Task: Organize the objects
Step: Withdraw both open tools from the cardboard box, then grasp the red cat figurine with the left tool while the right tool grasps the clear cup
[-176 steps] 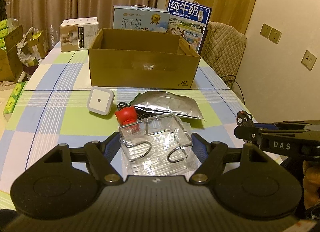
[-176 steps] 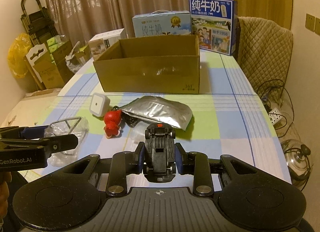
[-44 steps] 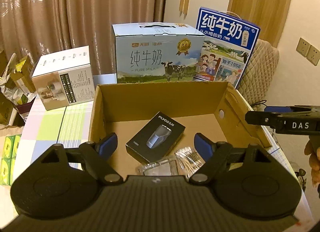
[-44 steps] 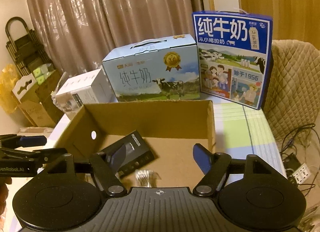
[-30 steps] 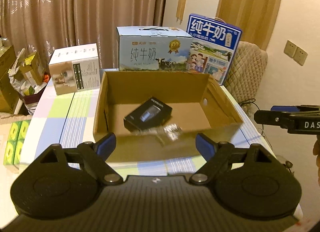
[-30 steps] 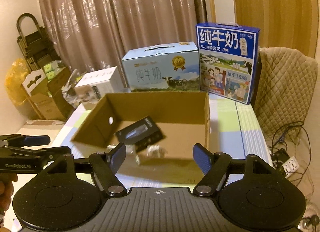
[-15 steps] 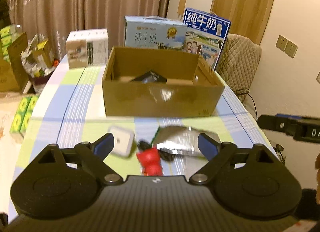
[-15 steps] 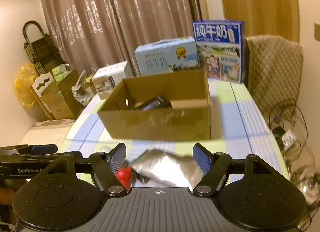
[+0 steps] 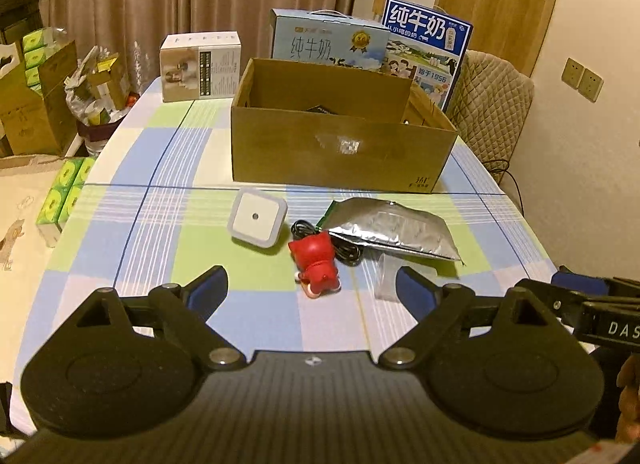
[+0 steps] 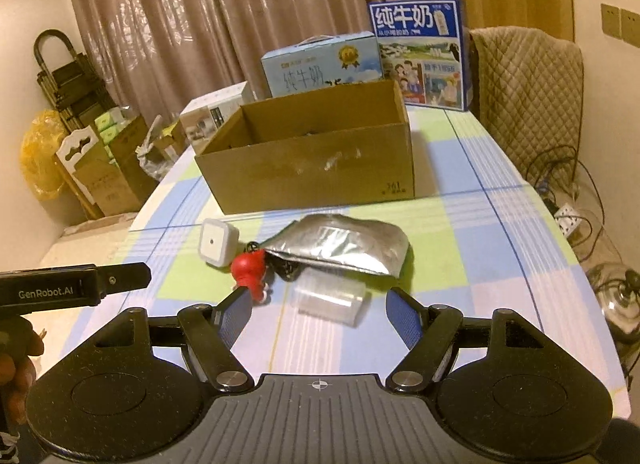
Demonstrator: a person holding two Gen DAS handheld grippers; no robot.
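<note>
Scene: a checked tablecloth (image 9: 120, 223) is covering a table, with an open cardboard box (image 9: 340, 155) standing at the far side.
Left gripper (image 9: 310, 284): it is hovering low over the near table with its jaws spread wide, gripping nothing.
Right gripper (image 10: 316, 306): it is hovering beside the left one, jaws also wide apart and empty.
Loose items: a red figurine (image 9: 316, 264) is lying just ahead of the left gripper, touching a coiled black cable (image 9: 344, 252); a white square night light (image 9: 258, 221) is sitting just to its left; a silver foil pouch (image 10: 340, 244) is resting partly over the cable.
Clear cup: a small clear plastic container (image 10: 328, 298) is lying on its side right in front of the right gripper.
Box contents: something dark is showing inside; I cannot tell what.
Step in hand: judging by position, each gripper is lining up a next pick.
Doing it well: the left jaws should be straddling the figurine's body, clear of the cable; the right should be squeezing the thin cup gently across its width.
</note>
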